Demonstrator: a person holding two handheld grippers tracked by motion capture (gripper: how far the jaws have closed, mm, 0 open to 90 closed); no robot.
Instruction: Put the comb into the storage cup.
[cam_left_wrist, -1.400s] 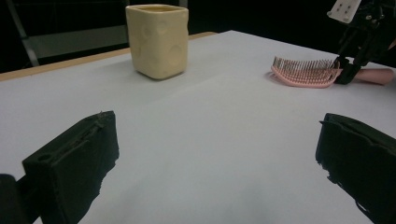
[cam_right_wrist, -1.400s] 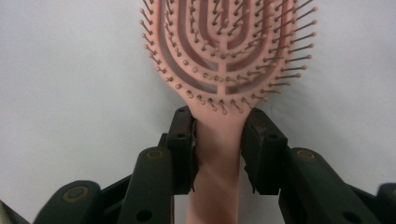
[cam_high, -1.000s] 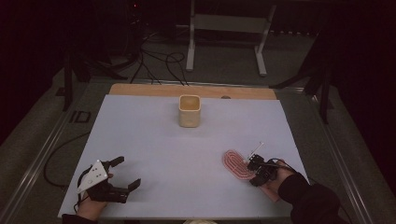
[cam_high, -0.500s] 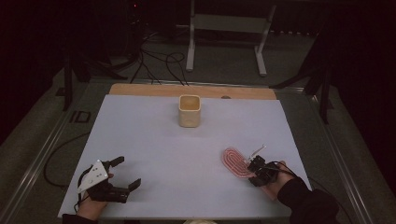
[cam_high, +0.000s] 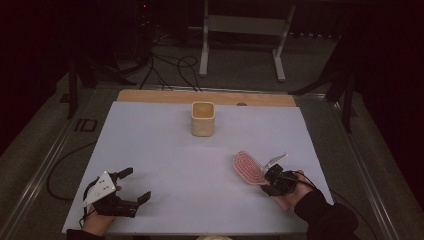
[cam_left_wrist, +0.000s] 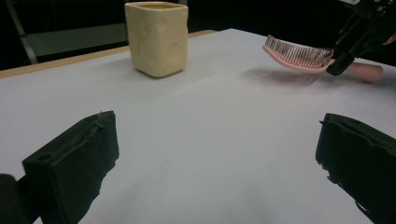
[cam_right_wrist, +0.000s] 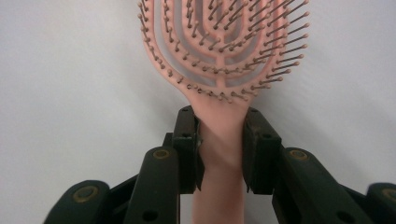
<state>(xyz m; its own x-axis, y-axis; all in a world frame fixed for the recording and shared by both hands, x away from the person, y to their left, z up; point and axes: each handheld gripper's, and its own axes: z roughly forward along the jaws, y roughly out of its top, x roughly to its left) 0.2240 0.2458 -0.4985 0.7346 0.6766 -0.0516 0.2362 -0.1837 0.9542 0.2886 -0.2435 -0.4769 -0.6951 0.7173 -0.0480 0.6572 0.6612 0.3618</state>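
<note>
Both tools unmoved vs earlier: right tool (cam_right_wrist: 219, 140) still clamps pink brush (cam_right_wrist: 219, 51) handle, left tool (cam_left_wrist: 215, 154) apart.

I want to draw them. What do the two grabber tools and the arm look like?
Both are black with two chunky jaws. The left gripper carries a pale grey three-cornered plate. The right gripper trails a thin black cable, and its jaws have round screw holes. The sleeve is dark.

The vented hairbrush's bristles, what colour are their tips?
Brownish tips on pink stems, clearest in the right gripper view.
</note>
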